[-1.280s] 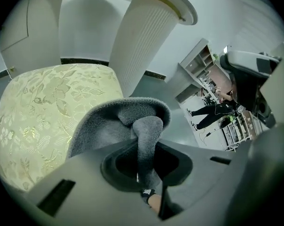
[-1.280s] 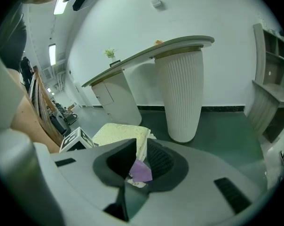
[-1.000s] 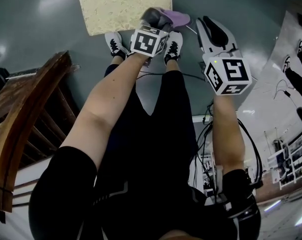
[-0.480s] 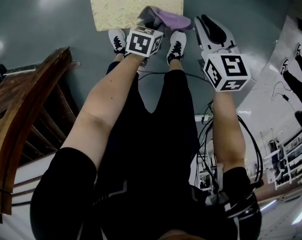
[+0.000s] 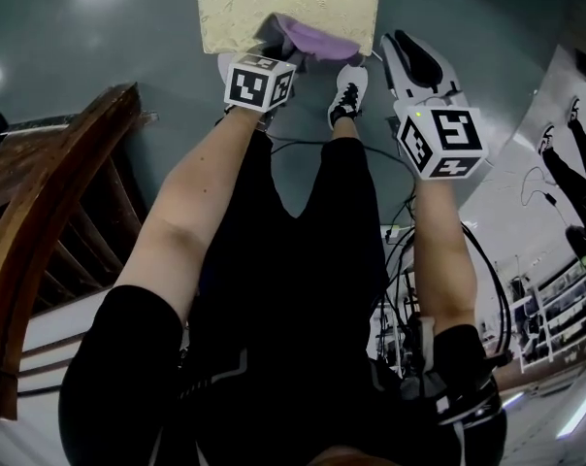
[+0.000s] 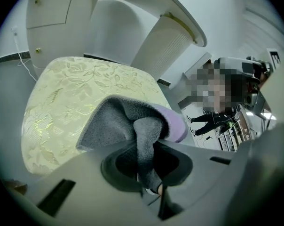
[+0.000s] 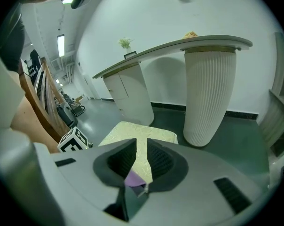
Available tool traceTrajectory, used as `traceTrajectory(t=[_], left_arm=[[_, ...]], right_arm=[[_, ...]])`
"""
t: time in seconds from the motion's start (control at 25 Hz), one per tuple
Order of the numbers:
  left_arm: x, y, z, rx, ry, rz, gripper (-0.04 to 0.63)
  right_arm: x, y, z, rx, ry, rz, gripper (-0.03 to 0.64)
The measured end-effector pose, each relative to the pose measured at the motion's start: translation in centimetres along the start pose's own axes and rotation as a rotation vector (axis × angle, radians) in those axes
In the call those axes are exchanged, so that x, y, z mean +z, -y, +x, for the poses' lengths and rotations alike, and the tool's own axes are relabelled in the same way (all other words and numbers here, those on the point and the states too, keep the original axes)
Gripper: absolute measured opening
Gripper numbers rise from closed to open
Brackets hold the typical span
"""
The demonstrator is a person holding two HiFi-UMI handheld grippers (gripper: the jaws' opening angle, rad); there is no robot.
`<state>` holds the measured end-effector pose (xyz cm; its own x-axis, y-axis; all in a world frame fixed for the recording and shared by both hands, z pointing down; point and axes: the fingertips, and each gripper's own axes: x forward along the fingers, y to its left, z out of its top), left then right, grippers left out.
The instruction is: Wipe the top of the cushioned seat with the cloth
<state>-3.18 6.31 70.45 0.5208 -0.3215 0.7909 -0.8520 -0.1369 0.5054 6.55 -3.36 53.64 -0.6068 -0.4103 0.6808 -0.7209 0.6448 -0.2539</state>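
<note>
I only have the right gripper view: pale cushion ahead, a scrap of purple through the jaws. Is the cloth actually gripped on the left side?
Observer: Yes. The left gripper view shows the left gripper shut on a fold of the grey and purple cloth.
Operator: Where is the cloth on the seat?
Observer: From the head view, it is over the near edge of the cushioned seat, toward the right corner.
Operator: And my right gripper?
Observer: The right gripper is off the seat, beside its near right corner, above the floor.
</note>
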Motion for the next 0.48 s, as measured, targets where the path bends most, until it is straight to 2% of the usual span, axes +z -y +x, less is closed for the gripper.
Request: traceTrajectory(t=[0.48], left_arm=[[-2.2, -6.3, -4.6, 0.047, 0.031, -0.059, 0.046]], right_arm=[[1.5, -4.5, 2.8, 0.041, -0.022, -0.04, 0.067]])
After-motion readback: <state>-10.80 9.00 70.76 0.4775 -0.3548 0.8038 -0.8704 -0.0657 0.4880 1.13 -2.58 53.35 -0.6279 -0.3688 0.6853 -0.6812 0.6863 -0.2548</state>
